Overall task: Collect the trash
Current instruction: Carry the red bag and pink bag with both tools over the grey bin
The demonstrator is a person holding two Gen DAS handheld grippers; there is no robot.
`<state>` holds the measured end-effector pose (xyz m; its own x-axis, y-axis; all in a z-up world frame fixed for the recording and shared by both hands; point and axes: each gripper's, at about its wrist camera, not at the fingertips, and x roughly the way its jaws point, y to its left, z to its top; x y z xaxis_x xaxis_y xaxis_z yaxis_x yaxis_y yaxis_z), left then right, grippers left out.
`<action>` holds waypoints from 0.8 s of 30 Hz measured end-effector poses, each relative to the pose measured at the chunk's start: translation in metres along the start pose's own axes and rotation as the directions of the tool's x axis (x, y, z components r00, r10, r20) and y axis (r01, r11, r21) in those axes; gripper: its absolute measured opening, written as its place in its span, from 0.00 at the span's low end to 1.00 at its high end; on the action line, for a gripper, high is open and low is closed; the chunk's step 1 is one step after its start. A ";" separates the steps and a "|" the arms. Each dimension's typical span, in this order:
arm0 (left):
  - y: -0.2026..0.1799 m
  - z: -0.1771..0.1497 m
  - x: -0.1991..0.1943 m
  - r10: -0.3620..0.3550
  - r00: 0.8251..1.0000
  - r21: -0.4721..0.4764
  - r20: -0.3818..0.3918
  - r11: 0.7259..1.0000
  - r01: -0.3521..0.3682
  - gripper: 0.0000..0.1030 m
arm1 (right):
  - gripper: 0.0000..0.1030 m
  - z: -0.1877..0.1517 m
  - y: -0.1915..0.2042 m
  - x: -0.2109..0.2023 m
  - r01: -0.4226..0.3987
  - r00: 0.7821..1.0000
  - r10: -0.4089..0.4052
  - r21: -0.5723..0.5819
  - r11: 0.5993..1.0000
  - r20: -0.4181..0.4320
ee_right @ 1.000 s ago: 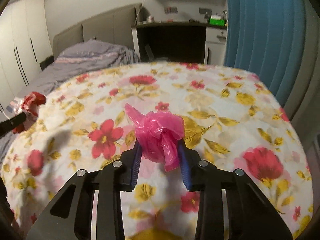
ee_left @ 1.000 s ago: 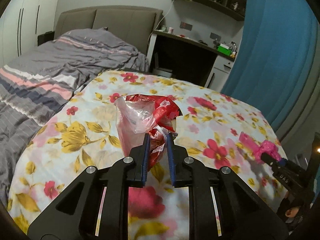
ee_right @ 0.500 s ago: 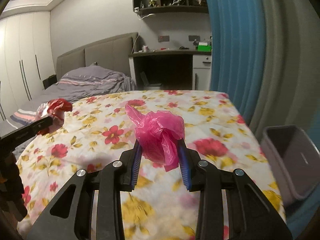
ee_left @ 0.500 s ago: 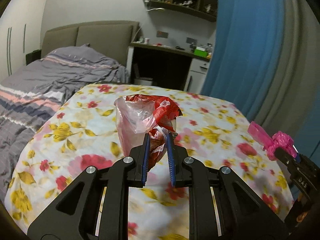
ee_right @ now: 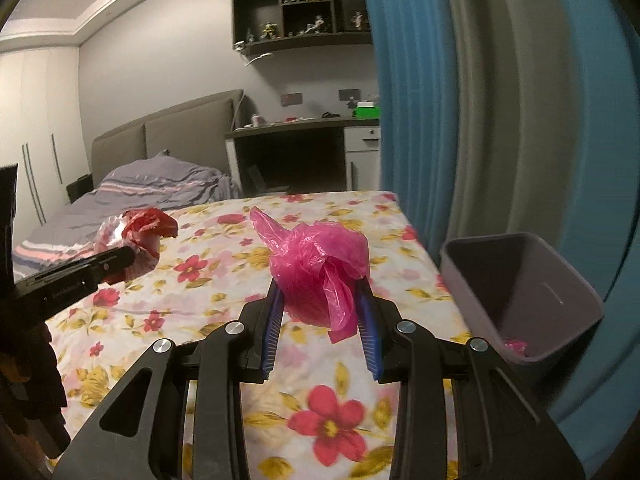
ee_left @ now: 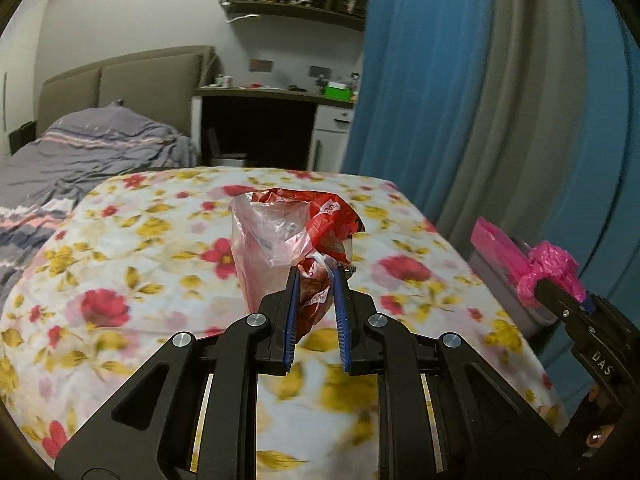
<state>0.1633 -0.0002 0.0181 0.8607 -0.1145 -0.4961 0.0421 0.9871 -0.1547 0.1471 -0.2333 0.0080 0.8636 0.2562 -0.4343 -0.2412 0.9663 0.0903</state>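
Note:
My left gripper [ee_left: 315, 276] is shut on a crumpled red and clear plastic wrapper [ee_left: 288, 232] and holds it above the floral bedspread [ee_left: 132, 264]. My right gripper [ee_right: 320, 292] is shut on a crumpled pink plastic bag [ee_right: 320, 264], also held above the bed. A grey bin [ee_right: 520, 292] stands off the bed's right edge, to the right of my right gripper, with a bit of pink trash in its bottom. In the left wrist view the right gripper [ee_left: 560, 284] shows at the right with the pink bag [ee_left: 548, 268]. In the right wrist view the left gripper [ee_right: 120, 258] shows at the left with the wrapper [ee_right: 140, 232].
A blue curtain [ee_right: 500, 100] hangs behind the bin. A grey striped duvet [ee_left: 72, 160] lies at the head of the bed. A desk [ee_left: 276, 120] and wall shelves [ee_right: 304, 8] stand at the back.
Both grippers have lifted and swung to the right with their trash still held. The curtain and the grey bin have come into view at the right.

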 end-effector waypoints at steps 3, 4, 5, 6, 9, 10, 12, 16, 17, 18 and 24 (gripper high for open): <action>-0.022 -0.001 0.006 -0.029 1.000 0.021 -0.008 0.999 0.029 0.16 | 0.34 -0.002 -0.016 -0.004 0.023 1.000 -0.023 0.023 0.999 0.010; -0.030 -0.001 0.008 -0.040 0.999 0.031 -0.011 0.999 0.040 0.16 | 0.34 -0.003 -0.020 -0.004 0.029 0.999 -0.029 0.029 0.999 0.012; -0.037 -0.001 0.009 -0.049 0.999 0.039 -0.012 0.998 0.049 0.16 | 0.34 -0.004 -0.027 -0.005 0.041 0.999 -0.041 0.038 0.998 0.016; -0.045 0.000 0.011 -0.060 0.998 0.048 -0.014 0.997 0.060 0.16 | 0.34 -0.005 -0.030 -0.005 0.046 0.999 -0.047 0.044 0.998 0.016; -0.074 0.001 0.018 -0.100 0.995 0.084 -0.018 0.991 0.102 0.16 | 0.34 -0.008 -0.048 -0.005 0.073 0.997 -0.075 0.067 0.995 0.014; -0.087 0.002 0.021 -0.119 0.993 0.100 -0.020 0.988 0.120 0.16 | 0.34 -0.009 -0.054 -0.005 0.085 0.996 -0.087 0.072 0.994 0.015; -0.102 0.003 0.026 -0.144 0.989 0.115 -0.021 0.983 0.146 0.16 | 0.34 -0.011 -0.068 -0.005 0.113 0.993 -0.115 0.087 0.990 0.016; -0.139 0.006 0.042 -0.207 0.978 0.133 -0.035 0.969 0.209 0.16 | 0.34 -0.014 -0.092 -0.009 0.169 0.985 -0.172 0.107 0.980 0.020; -0.147 0.006 0.046 -0.219 0.975 0.135 -0.040 0.965 0.223 0.16 | 0.34 -0.015 -0.099 -0.009 0.186 0.982 -0.189 0.113 0.976 0.021; -0.157 0.006 0.051 -0.236 0.971 0.140 -0.047 0.960 0.240 0.16 | 0.34 -0.016 -0.105 -0.009 0.198 0.979 -0.202 0.118 0.973 0.021; -0.204 0.002 0.079 -0.305 0.948 0.165 -0.088 0.935 0.315 0.16 | 0.34 -0.021 -0.147 -0.009 0.278 0.958 -0.286 0.171 0.945 0.020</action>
<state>0.2236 -0.2102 0.0119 0.7588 -0.4192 -0.4986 0.3944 0.9048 -0.1605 0.1658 -0.3780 -0.0199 0.9053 -0.0303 -0.4236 0.0881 0.9892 0.1174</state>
